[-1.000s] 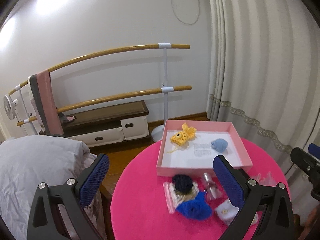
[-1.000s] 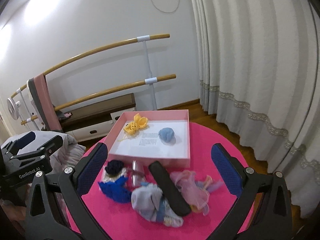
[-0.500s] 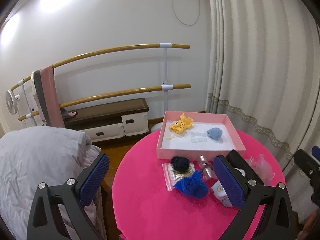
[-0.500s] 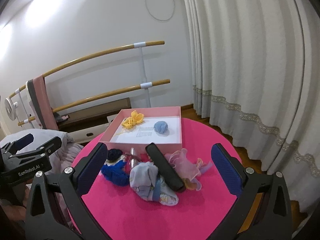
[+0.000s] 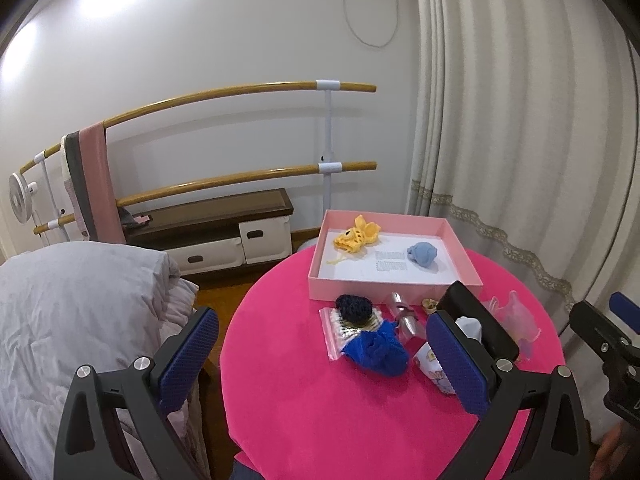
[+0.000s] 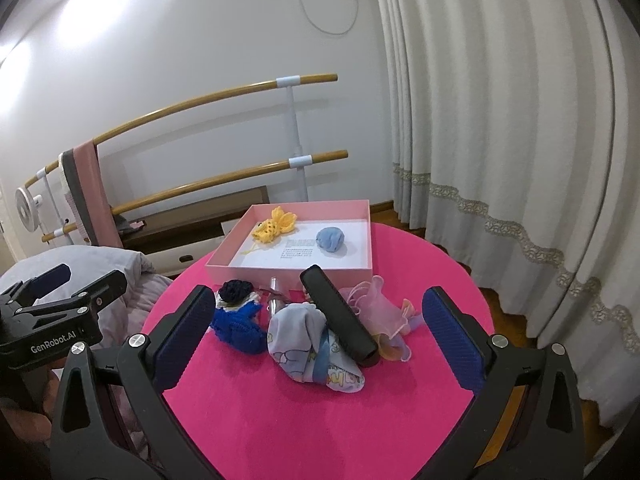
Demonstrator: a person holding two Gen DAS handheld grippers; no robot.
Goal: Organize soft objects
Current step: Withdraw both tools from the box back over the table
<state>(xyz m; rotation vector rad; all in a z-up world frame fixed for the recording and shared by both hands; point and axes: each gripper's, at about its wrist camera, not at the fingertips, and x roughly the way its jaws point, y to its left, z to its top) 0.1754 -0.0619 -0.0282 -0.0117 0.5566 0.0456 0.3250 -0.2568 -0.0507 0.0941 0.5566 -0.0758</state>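
A heap of soft things lies on the pink tabletop (image 6: 400, 400), ahead of and between the right gripper's (image 6: 320, 340) fingers (image 6: 452, 336), which stand wide apart and hold nothing. In the heap, a pale printed cloth (image 6: 304, 344) lies nearest the fingers, with a long black case (image 6: 340, 316) resting tilted across it. A blue knitted piece (image 6: 240, 324) sits just beside the left finger, a dark knitted ball (image 6: 236, 290) beyond it, and a sheer pink pouch (image 6: 380, 312) lies toward the right finger.

Farther ahead stands a pink box (image 6: 288, 272), its near wall touching the heap. Inside it lie a yellow knitted toy (image 6: 274, 226) and a light blue ball (image 6: 331, 239), apart from each other.

The left gripper (image 5: 320, 360) is also spread wide and empty. The blue knitted piece (image 5: 378, 350) lies between its fingers (image 5: 456, 364), nearer the right one, and the box (image 5: 392, 290) is beyond. A grey quilt (image 5: 80, 312) on a bed lies past the left finger.
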